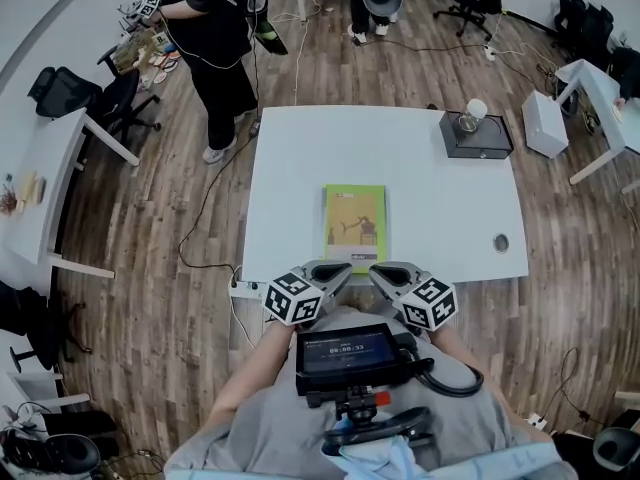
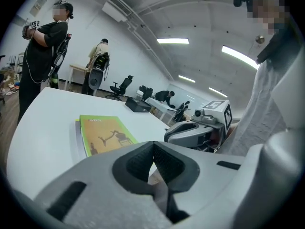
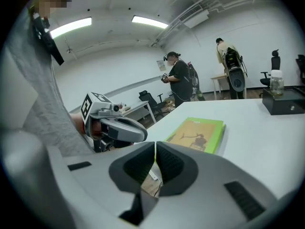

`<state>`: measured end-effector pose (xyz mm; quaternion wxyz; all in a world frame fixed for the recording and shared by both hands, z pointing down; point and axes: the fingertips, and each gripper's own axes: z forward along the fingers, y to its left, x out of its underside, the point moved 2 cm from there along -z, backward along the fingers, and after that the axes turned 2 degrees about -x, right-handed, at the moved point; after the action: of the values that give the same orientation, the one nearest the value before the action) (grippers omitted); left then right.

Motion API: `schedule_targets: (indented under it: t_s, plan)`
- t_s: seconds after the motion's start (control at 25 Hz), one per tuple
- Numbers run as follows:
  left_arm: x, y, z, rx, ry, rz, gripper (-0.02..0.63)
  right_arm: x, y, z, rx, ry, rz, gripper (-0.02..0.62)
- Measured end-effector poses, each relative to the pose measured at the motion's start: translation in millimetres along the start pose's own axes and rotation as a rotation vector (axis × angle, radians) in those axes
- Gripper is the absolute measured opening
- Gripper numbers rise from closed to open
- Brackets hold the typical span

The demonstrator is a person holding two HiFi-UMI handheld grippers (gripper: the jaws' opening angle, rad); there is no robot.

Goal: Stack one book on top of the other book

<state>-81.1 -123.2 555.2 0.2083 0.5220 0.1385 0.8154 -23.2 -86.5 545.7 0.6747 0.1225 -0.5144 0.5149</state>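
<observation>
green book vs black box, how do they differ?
Book is green and flat; box is black and taller. Book lies centred by the near edge; box sits at the far right corner. Box carries a jar; book carries nothing. Both rest on the table.

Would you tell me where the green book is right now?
In the head view, the green book lies on the white table, near the middle of its front edge.
</observation>
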Motion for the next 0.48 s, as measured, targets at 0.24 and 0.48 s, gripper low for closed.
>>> schedule_targets:
  t_s: [0.24,0.48]
  plan:
    - [2.0,-3.1,-1.2,0.005,0.000,-0.011,0.017,7.7,7.8,4.6,-0.019,0.029,0.027,0.035]
    - [4.0,0.6,-5.9,0.003,-0.016,-0.068,0.017,5.3,8.2,6.2,-0.020,0.024,0.053,0.035]
